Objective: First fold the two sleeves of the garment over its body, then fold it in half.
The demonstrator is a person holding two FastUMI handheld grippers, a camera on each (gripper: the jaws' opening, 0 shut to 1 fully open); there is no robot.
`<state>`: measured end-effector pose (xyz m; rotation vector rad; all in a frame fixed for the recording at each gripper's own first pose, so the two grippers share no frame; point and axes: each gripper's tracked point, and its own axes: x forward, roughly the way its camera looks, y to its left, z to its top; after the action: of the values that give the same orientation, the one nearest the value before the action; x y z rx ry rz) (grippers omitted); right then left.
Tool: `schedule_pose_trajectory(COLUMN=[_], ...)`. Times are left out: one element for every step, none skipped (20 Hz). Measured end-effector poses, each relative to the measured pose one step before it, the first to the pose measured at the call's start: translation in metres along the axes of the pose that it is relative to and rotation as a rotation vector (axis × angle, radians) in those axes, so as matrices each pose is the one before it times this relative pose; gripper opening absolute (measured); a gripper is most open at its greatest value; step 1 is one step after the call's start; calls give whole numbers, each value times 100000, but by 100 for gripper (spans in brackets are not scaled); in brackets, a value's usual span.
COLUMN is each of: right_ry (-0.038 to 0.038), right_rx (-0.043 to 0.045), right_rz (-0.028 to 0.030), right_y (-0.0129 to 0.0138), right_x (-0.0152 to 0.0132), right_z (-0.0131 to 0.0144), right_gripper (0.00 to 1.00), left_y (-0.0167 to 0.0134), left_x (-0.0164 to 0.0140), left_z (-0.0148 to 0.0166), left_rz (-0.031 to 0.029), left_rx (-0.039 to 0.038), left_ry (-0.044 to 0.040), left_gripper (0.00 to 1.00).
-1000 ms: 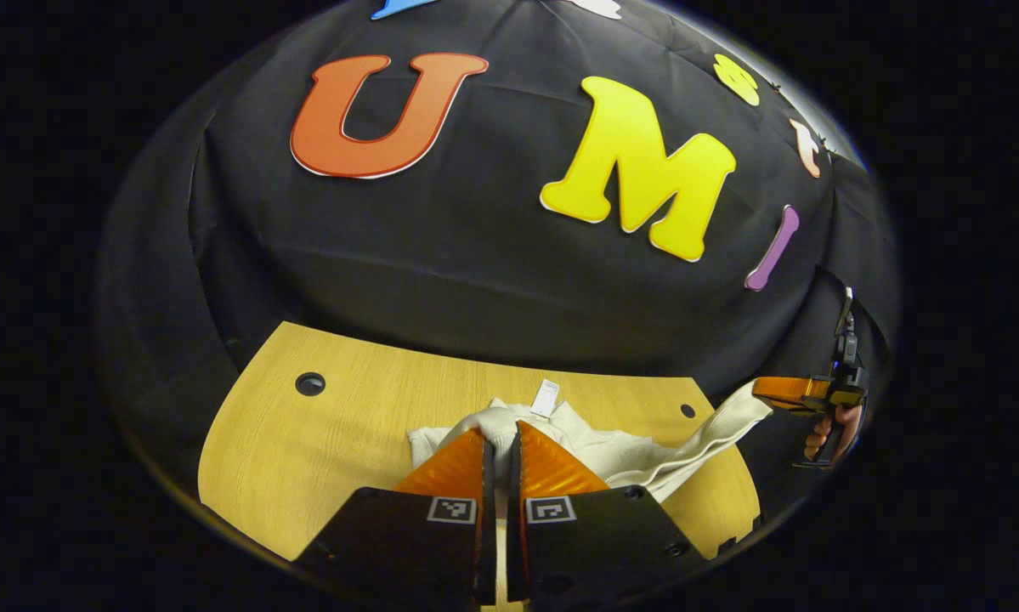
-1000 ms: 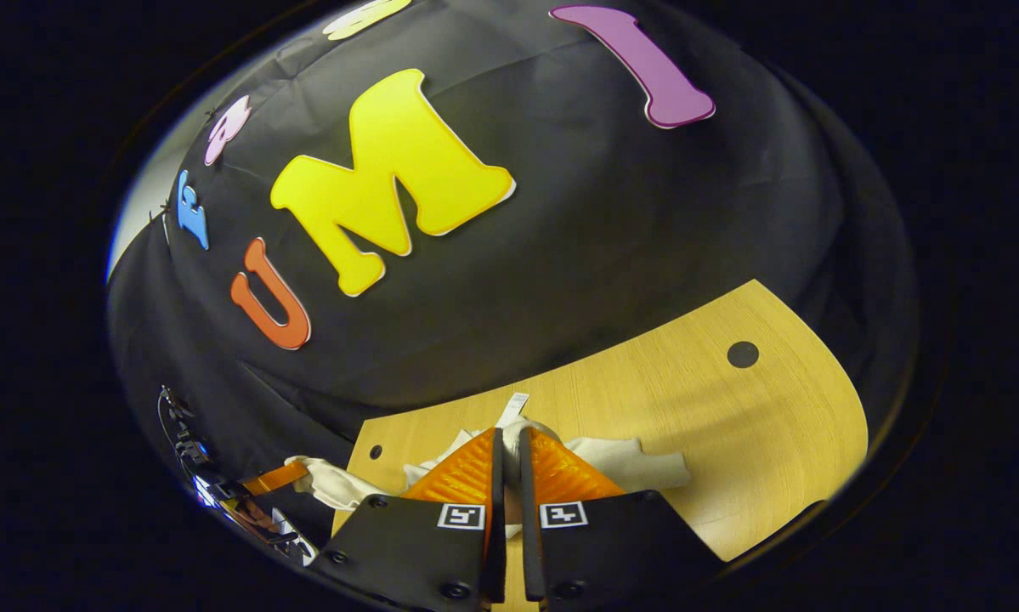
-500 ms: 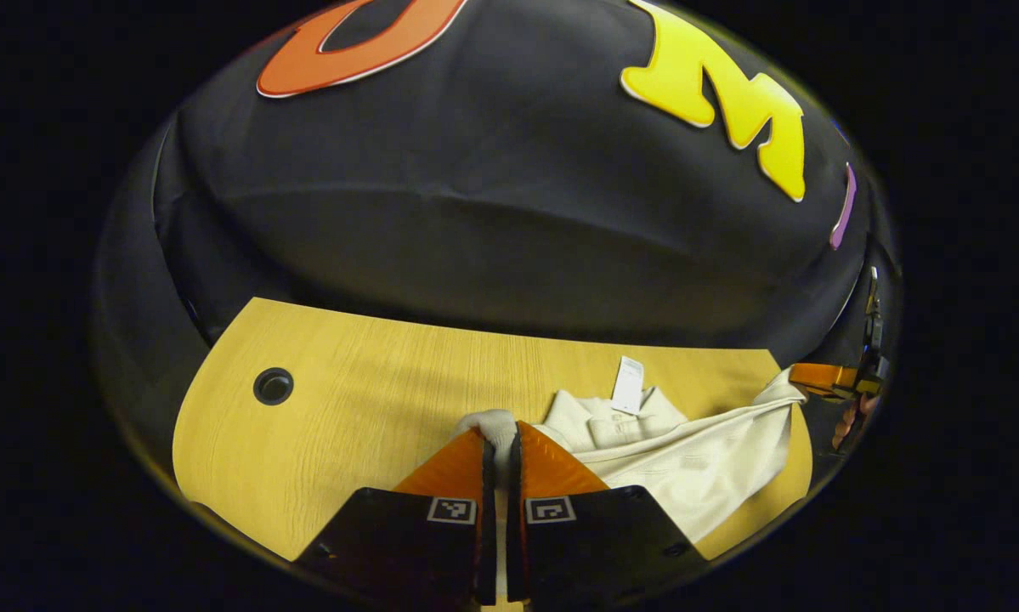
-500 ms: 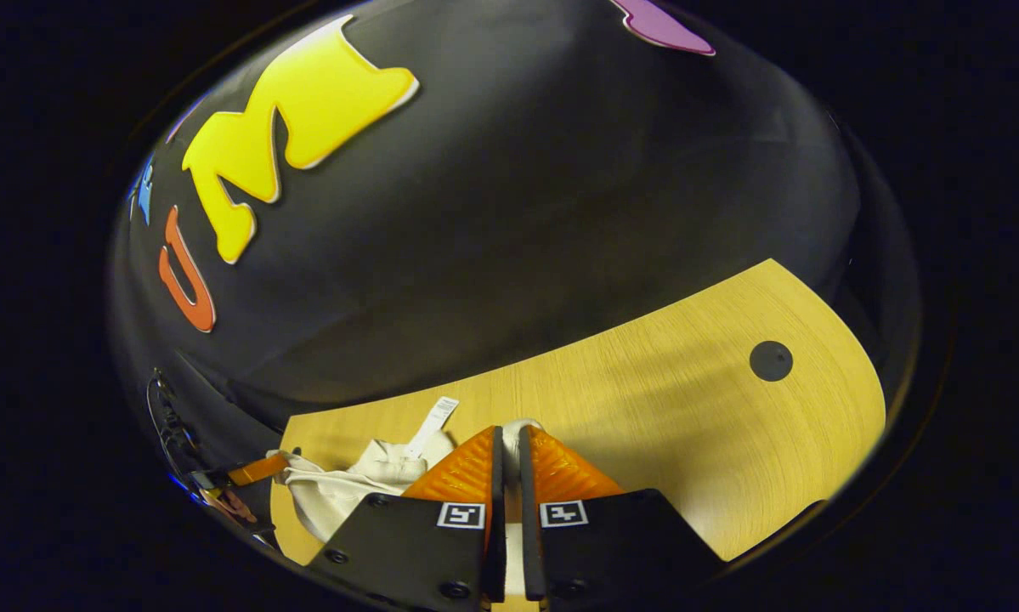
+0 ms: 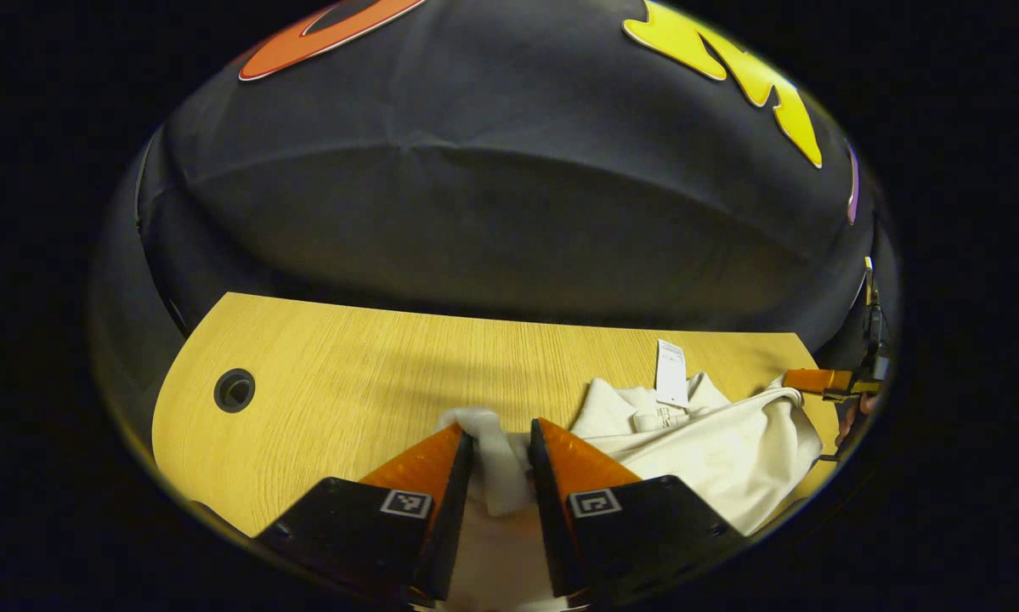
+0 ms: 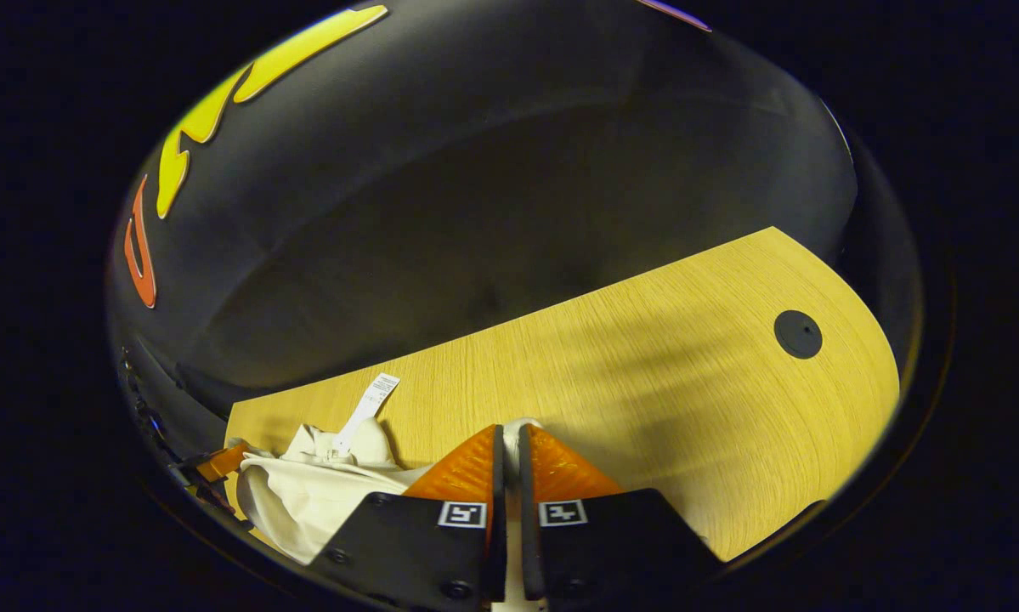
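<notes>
1. The table (image 5: 348, 365) is seen to be of pale wood or wood-look laminate, with a fine straight grain and a smooth, slightly satin finish; soft shadows are carried on it.
2. The garment (image 5: 713, 442) is made of off-white woven cloth, matt and soft, creased into loose folds.
3. A white tag (image 5: 670, 384) at the garment's collar looks like thin paper or fabric, flat and smooth.
4. The grommet (image 6: 797, 333) set into the table appears as dark matt plastic.
5. The booth's wall (image 6: 492, 195) is formed of black matt cloth, faintly wrinkled and seamed.
</notes>
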<state>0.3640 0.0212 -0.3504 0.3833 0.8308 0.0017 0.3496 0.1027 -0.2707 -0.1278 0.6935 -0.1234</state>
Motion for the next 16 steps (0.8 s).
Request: schedule_pose_trajectory(right_ry=[-694,-605,-412,-2236,-2899,-2515,-1851,-1419,-1476,-1799,-2097,-2112,-2519,-2506,-3199,-3809], right_rx=[-811,-361,-348,-1153,-1076,-95,66,439,664,343,276,-569,-674,-1091,-1476,-1668], right_rz=[-1337,187,50,-1816,-1064,-1544,-1720,-1743,-540,40,400,562,1099,1911,1279,1214], right_y=[-121,66,369,-313,-652,-618,-460,-412,-434,-206,-103,-132,98,314,241,362], right_x=[-52,-369,-76,-270,-743,-547,-593,-840,-1070,-1332,-1874,-2109,-2140,-2364,-2498,-2879], right_z=[306,471,-153,389,706,525,767,649,683,748,656,749,676,729,913,1281], right_gripper=[12,16,19,37,46,66,74,80,82,89,89,89,89,89,89,87], left_y=[51,69,1078,907,315,148,154,599,746,766,661,975,704,540,390,-110], left_x=[-281,-378,-429,-195,-586,-578,-671,-812,-990,-1150,-1180,-1302,-1666,-2089,-2101,-2394], left_z=[530,867,1290,992,872,296,311,564,715,751,973,1119,1398,1755,1696,1725], left_rz=[-572,810,4207,3480,361,-290,126,1494,2493,2237,2387,2929,1324,1047,690,-95], left_rx=[-672,-31,2286,2489,1099,12,-703,-1016,-988,-411,16,-21,-1275,-1635,-1458,-728], left_ry=[-1774,-3039,-3986,-3691,-1867,-346,-157,-1476,-2162,-1930,-2065,-2491,-2807,-3375,-3190,-2817], left_gripper=[60,71,73,100,97,97,98,98,98,98,98,98,98,100,98,98])
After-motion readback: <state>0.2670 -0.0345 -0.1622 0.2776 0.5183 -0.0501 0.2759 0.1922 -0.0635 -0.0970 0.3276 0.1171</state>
